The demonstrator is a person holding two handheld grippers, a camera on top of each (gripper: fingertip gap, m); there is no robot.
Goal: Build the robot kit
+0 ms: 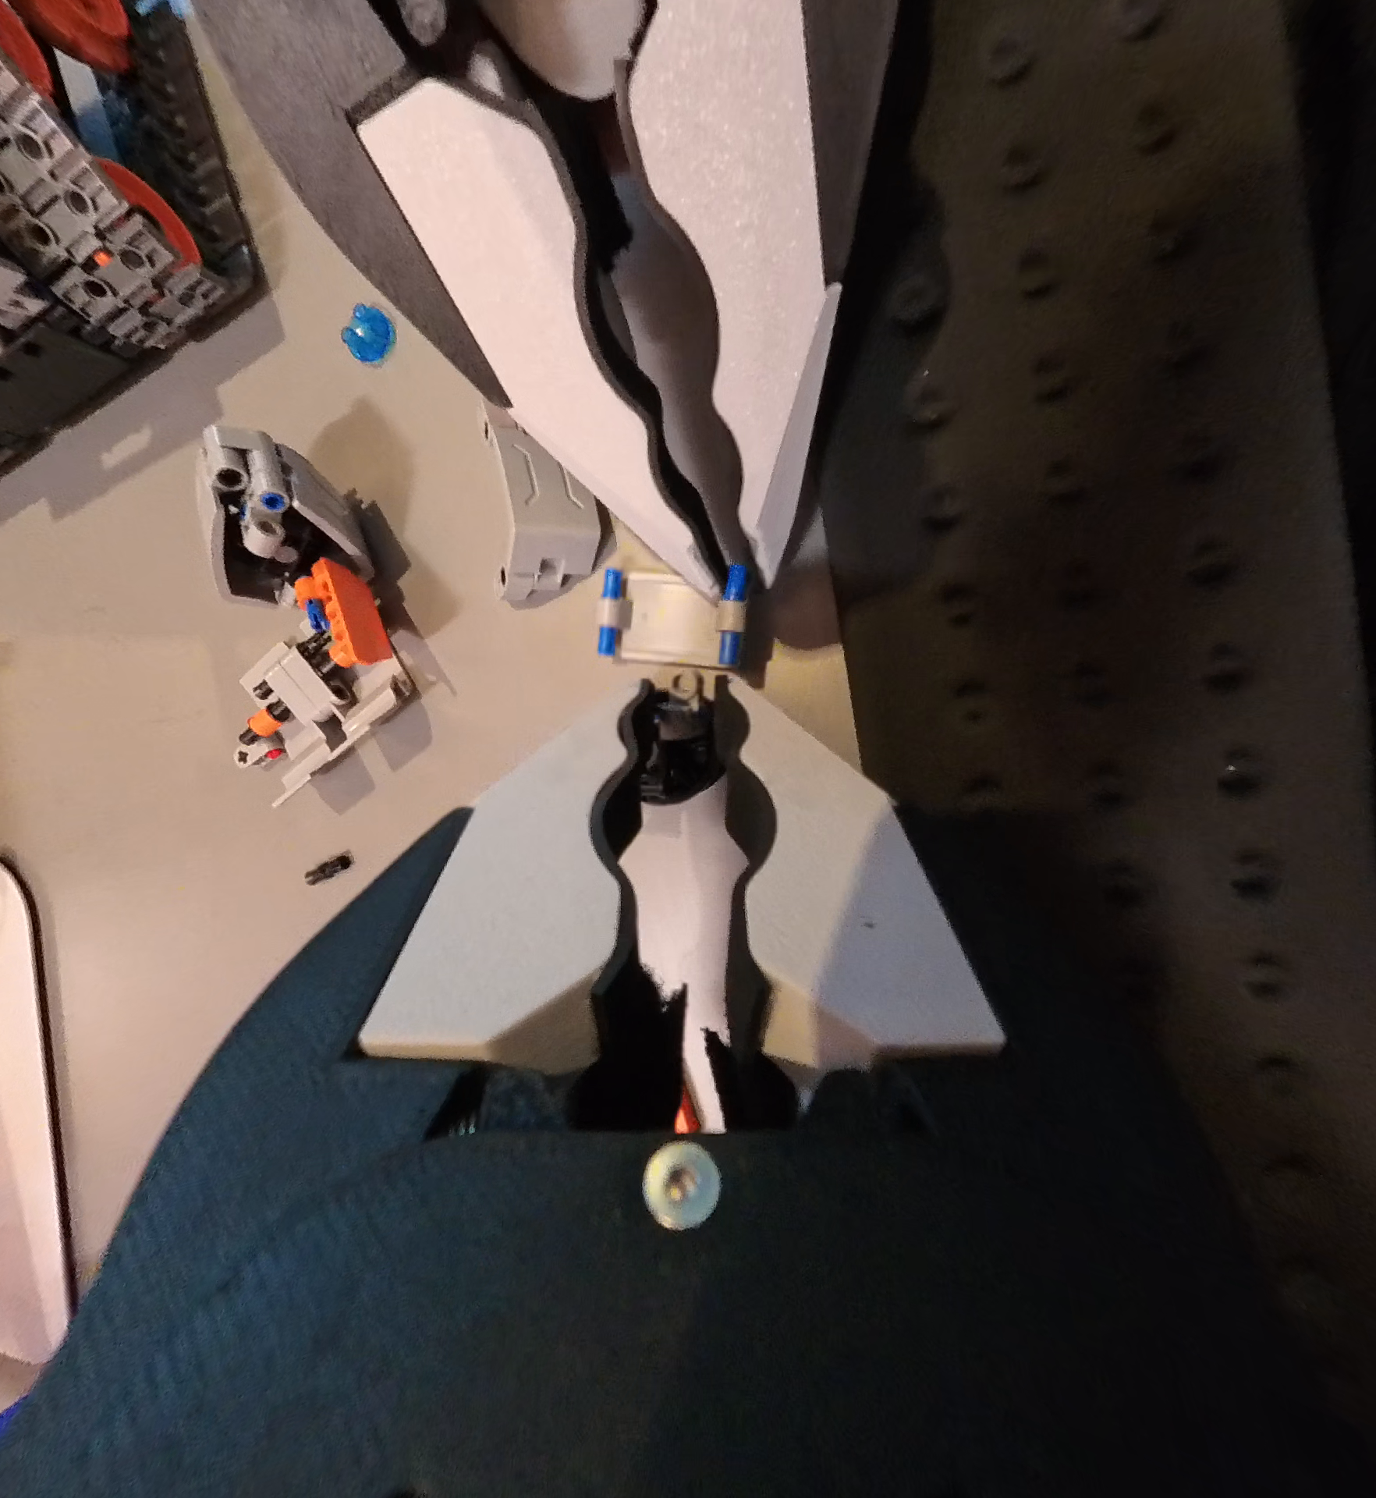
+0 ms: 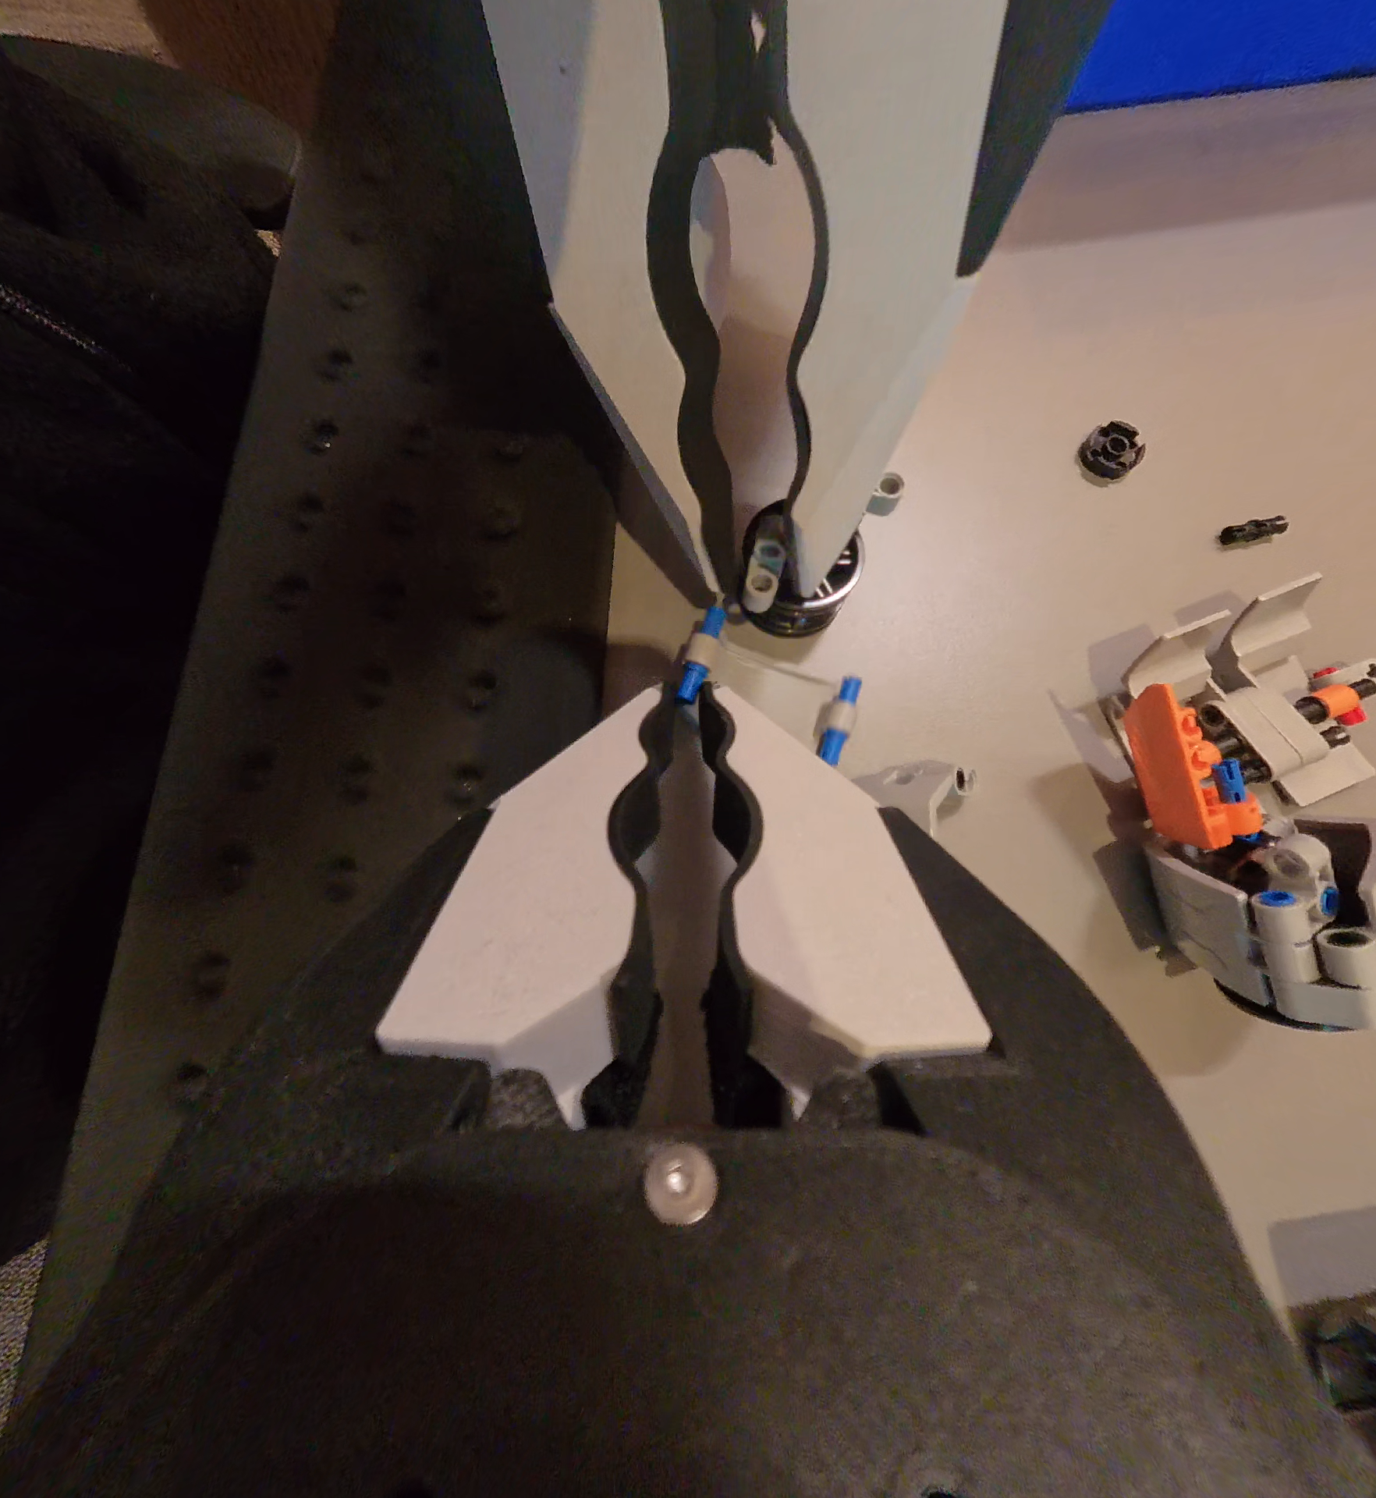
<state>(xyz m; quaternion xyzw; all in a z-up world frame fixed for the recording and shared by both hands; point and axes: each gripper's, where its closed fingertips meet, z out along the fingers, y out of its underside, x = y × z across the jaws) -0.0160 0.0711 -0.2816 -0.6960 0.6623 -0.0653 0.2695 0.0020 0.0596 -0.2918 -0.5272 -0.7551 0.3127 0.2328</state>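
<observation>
My left gripper (image 1: 681,691) is shut on a black wheel piece (image 1: 673,750) with a small grey connector (image 1: 685,685) at its front. My right gripper (image 2: 689,701) is shut on a blue pin with a grey sleeve (image 2: 701,648). That pin sits on one side of a pale grey panel (image 1: 668,620), and a second blue pin (image 2: 839,709) sits on its other side. The two grippers meet tip to tip just above the beige table (image 1: 101,648). The right gripper (image 1: 737,579) comes in from above in the left wrist view. The left gripper (image 2: 754,588) does the same in the right wrist view, with the wheel (image 2: 818,596) between its fingers.
A grey and orange sub-assembly (image 1: 304,584) (image 2: 1236,811) lies nearby. Loose parts include a blue clear stud (image 1: 367,332), a curved grey panel (image 1: 543,519), a black pin (image 1: 328,866) (image 2: 1252,528) and a black round piece (image 2: 1112,444). A large model (image 1: 61,243) stands further off. A dark perforated surface (image 1: 1074,567) borders the table. My two grippers' fingertips are within a few centimetres of each other.
</observation>
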